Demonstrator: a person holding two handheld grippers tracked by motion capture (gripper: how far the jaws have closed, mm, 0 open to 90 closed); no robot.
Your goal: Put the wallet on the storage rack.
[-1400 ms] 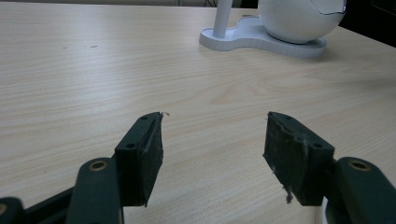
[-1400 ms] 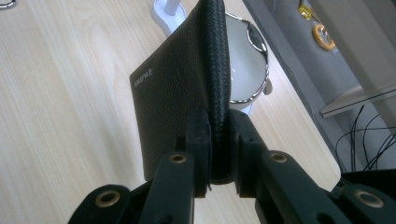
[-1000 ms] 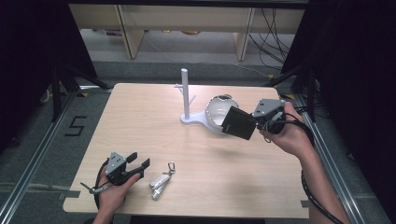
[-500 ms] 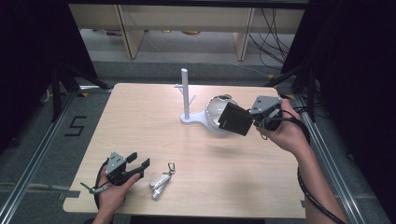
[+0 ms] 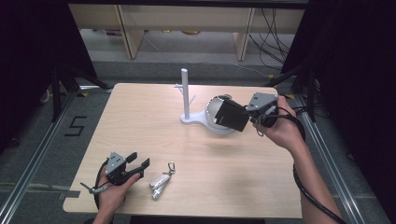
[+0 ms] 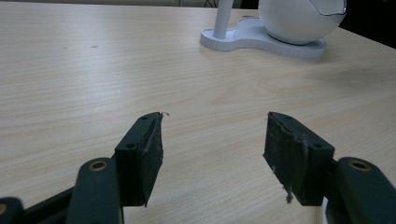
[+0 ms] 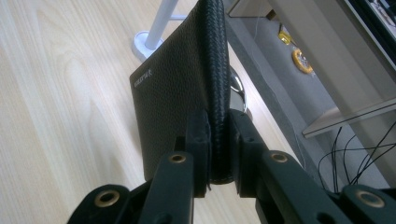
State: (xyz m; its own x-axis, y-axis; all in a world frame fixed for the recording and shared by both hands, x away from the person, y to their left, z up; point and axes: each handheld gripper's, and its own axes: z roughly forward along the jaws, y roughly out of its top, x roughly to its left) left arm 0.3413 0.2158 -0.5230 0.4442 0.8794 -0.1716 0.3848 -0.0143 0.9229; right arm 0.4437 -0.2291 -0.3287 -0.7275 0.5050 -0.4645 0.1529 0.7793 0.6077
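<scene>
Pinching a black wallet (image 5: 232,116) above the white bowl (image 5: 215,110), the right hand-held gripper (image 5: 250,113) clamps it (left hand-held gripper (image 5: 140,165) gapes empty)

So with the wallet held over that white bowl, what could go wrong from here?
1. The right hand-held gripper pinches the black wallet only by its edge, so it might swing or slip out.
2. The wallet hangs right by the white bowl on its stand; a careless move could knock it.

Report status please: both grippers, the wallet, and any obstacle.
Right gripper shut on black wallet, above white bowl. Left gripper open, resting on table. Keys near left, not obstructing.
</scene>
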